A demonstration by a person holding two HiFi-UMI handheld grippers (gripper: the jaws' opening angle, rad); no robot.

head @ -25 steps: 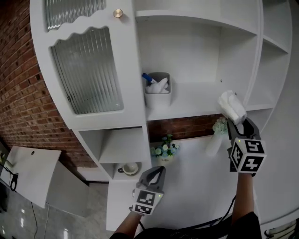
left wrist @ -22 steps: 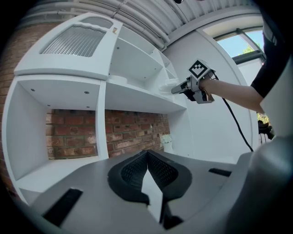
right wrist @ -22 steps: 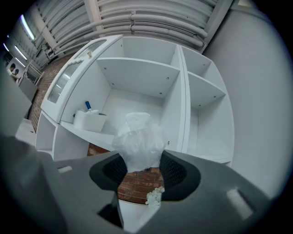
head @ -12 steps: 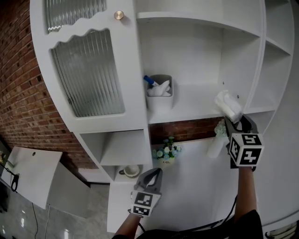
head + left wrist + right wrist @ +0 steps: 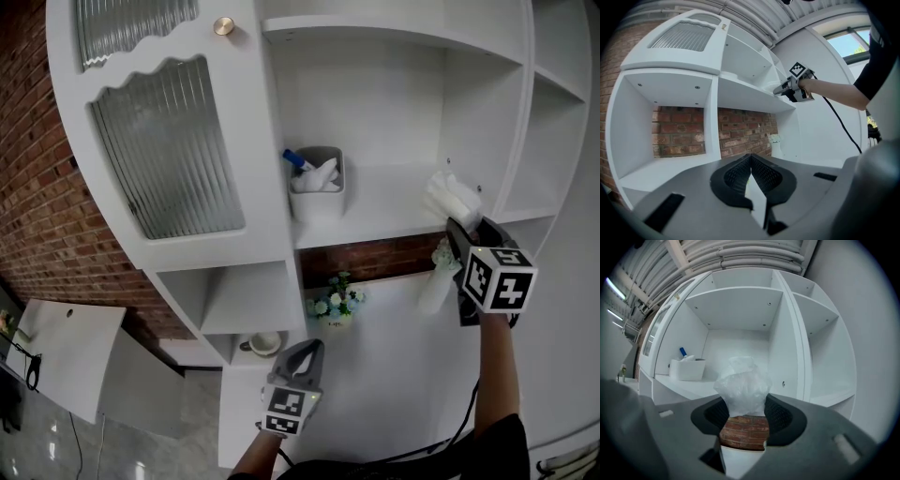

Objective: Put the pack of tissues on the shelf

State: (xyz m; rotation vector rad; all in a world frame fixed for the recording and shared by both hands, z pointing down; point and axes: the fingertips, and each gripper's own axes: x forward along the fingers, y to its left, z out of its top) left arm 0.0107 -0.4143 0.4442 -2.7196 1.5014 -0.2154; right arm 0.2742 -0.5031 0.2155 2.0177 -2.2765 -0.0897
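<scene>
Noted right tool point(image 5: 461, 228) clamped on the pack of tissues point(image 5: 451, 199): crinkled white wrap bulging up from between the jaws in the right gripper view, pads pressing its sides. Compared against a second ago: pack carried a little further in toward the shelf point(image 5: 384, 204), now hanging over the front edge near the right-hand divider. Cannot tell whether touching the board yet. Grip seen unchanged across the head views. Judged as the placing step nearly done, with the pack at the right compartment but not yet set down or let go. Logged right forearm stretched up and forward, tool held about level, marker cube turned toward the head camera. Found left tool point(image 5: 312, 349) closed on nothing, jaws meeting at the tips, held low above the counter point(image 5: 375, 384), well apart from the pack and hardly shifted. Also recorded on the same shelf, well to the left of the pack, a grey bin point(image 5: 317, 187) with a blue-tipped item inside; on the counter below, a small flower pot point(image 5: 331, 307).
</scene>
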